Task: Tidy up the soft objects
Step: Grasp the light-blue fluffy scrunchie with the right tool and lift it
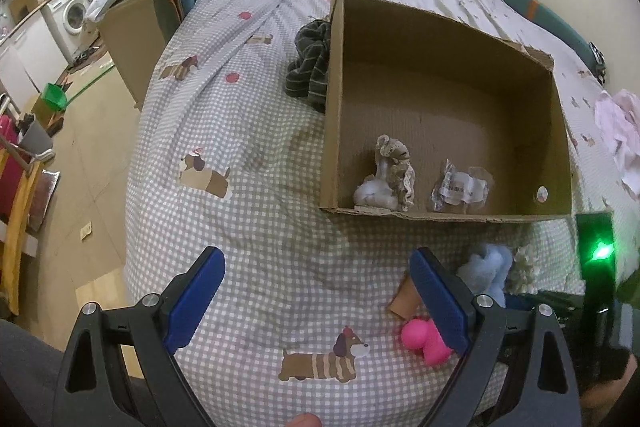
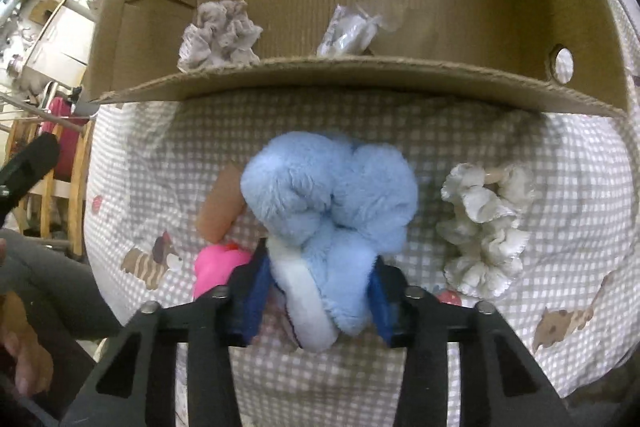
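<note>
Checked bedspread (image 1: pixel 280 227) with dachshund prints. Cardboard box (image 1: pixel 440 215) on it holds a grey scrunchie (image 1: pixel 390 173) and a clear packet (image 1: pixel 460 187), barcode label unreadable. Blue plush (image 2: pixel 332 199) before the box, clamped by right gripper (image 2: pixel 320 291). White scrunchie (image 2: pixel 486 227) beside it. Left gripper (image 1: pixel 316 295) spread apart, holding nothing. Pink toy (image 1: pixel 424 341) by its finger.

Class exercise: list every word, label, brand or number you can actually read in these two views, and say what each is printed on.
None can be read.
The clear plastic packet in the cardboard box carries a white barcode sticker: its print is too small and blurred.
The washing machine shows no readable brand.
</note>
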